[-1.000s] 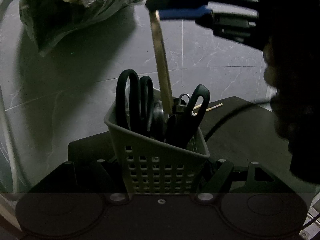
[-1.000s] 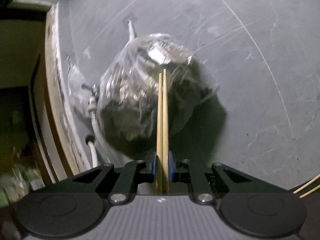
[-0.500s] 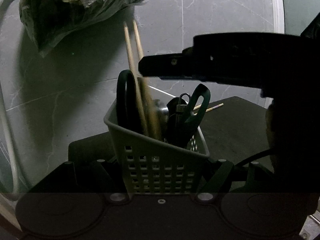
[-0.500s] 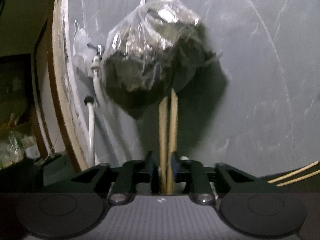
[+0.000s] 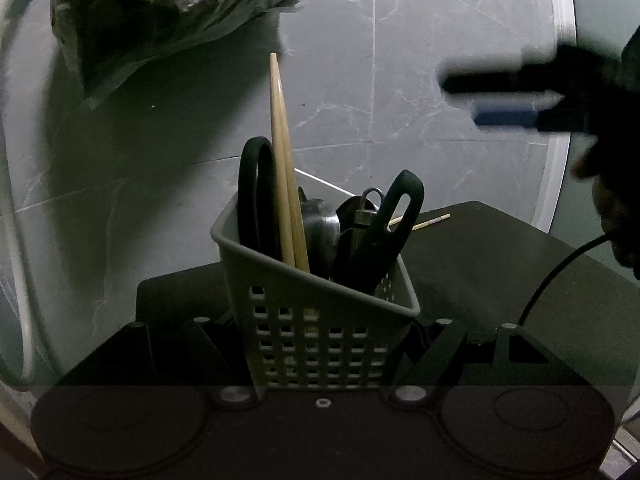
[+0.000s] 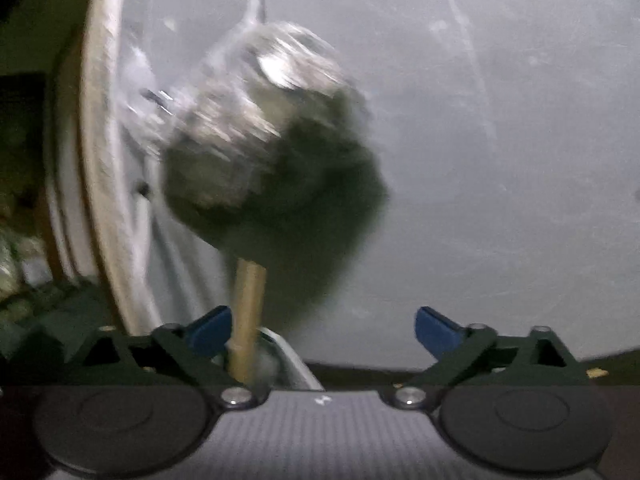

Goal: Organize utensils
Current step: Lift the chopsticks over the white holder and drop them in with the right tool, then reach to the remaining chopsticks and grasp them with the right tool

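Note:
A grey slotted utensil basket (image 5: 320, 320) stands on a dark table, held between the fingers of my left gripper (image 5: 320, 344). In it stand a pair of wooden chopsticks (image 5: 282, 168), black-handled scissors (image 5: 256, 192), a metal spoon (image 5: 320, 224) and another black-handled tool (image 5: 396, 216). My right gripper (image 6: 322, 330) is open and empty, with blue pads wide apart; the chopsticks' tops (image 6: 248, 312) show beside its left pad. It also shows blurred at the upper right in the left wrist view (image 5: 512, 100).
A clear plastic bag with dark contents (image 5: 160, 4) hangs on the grey marble wall (image 5: 400, 80) behind the basket. Another pair of chopsticks (image 5: 424, 223) lies on the dark table (image 5: 500, 272) behind the basket. A white hose (image 5: 16, 240) runs down the left.
My right gripper has opened and let go of the chopsticks, which now stand in the basket. It has drawn away to the right. The left gripper has not moved.

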Demonstrator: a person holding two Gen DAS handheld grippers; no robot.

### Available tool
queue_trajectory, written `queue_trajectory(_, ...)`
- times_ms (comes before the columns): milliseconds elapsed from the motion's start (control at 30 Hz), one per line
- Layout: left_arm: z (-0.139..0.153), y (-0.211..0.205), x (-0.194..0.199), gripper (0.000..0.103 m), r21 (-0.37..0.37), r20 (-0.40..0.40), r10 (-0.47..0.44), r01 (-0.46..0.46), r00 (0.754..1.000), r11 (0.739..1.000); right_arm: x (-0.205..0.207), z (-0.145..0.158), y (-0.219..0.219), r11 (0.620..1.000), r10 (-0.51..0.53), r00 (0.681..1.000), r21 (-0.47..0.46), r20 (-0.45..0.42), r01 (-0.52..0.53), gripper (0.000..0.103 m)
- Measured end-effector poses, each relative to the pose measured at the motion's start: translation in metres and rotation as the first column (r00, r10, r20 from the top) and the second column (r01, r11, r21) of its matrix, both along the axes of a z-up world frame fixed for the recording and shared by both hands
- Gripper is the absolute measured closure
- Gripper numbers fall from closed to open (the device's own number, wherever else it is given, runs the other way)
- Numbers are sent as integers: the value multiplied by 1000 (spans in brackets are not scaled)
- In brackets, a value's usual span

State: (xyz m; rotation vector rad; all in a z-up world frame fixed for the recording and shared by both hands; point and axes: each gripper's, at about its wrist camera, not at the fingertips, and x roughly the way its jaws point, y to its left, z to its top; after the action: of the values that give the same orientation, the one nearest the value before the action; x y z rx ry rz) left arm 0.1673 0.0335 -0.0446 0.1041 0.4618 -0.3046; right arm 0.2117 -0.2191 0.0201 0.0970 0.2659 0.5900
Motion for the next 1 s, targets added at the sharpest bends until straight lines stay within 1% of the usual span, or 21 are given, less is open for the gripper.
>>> queue_trajectory(67, 0, -2, 0, 27, 1, -1, 3, -3, 1000, 1000, 21, -18, -7, 996, -37, 994, -82, -100, 29, 0)
queue_trajectory(100, 0, -2, 0, 27, 3, -1, 3, -3, 1000, 1000, 34, -29, -13, 994, -24, 989, -112, -148, 7, 0)
queue_trajectory(133, 1, -3, 1, 27, 4, -3, 4, -4, 1000, 1000, 48, -39, -17, 987, 8, 981, -157, -194, -40, 0)
queue_trajectory(167, 1, -4, 0, 27, 6, -4, 5, -5, 1000, 1000, 62, -47, -19, 973, 34, 973, -216, -227, -85, 0)
queue_trajectory(200, 1, -5, 1, 27, 8, -6, 7, -7, 1000, 1000, 75, -55, -22, 952, 49, 968, -281, -246, -119, 0)
queue_trajectory(233, 2, -5, 0, 27, 10, -7, 8, -8, 1000, 1000, 87, -61, -25, 934, 61, 964, -325, -258, -146, 0)
queue_trajectory(367, 4, -9, 1, 27, 6, -16, 27, -27, 1000, 1000, 141, -75, -41, 863, 76, 960, -464, -268, -198, 0)
queue_trajectory(433, 4, -11, 2, 27, 10, -20, 37, -36, 999, 999, 171, -78, -48, 828, 68, 960, -521, -271, -206, 0)
queue_trajectory(467, 5, -12, 3, 27, 12, -21, 41, -41, 999, 999, 185, -79, -51, 818, 62, 956, -535, -286, -213, 0)
queue_trajectory(567, 6, -17, 5, 27, 14, -31, 62, -61, 998, 998, 217, -80, -58, 797, 62, 959, -565, -277, -215, 0)
queue_trajectory(700, 8, -23, 5, 27, 19, -41, 85, -85, 996, 996, 241, -87, -62, 752, 112, 940, -591, -323, -293, 0)
queue_trajectory(733, 9, -24, 5, 27, 20, -42, 91, -91, 995, 996, 244, -90, -64, 741, 129, 933, -593, -336, -316, 3)
queue_trajectory(767, 9, -25, 6, 27, 21, -44, 98, -97, 994, 995, 248, -91, -65, 730, 154, 921, -586, -359, -350, 10)
queue_trajectory(800, 9, -26, 6, 27, 22, -46, 103, -102, 994, 995, 253, -94, -67, 722, 177, 904, -573, -389, -388, 13)
queue_trajectory(833, 10, -28, 6, 27, 22, -48, 110, -109, 993, 994, 257, -96, -68, 716, 183, 894, -567, -409, -406, 16)
queue_trajectory(933, 12, -31, 6, 27, 23, -51, 124, -123, 991, 992, 269, -101, -72, 710, 188, 883, -561, -430, -425, 21)
queue_trajectory(1000, 12, -33, 6, 27, 22, -52, 134, -133, 990, 991, 277, -101, -74, 733, 184, 882, -538, -433, -417, 21)
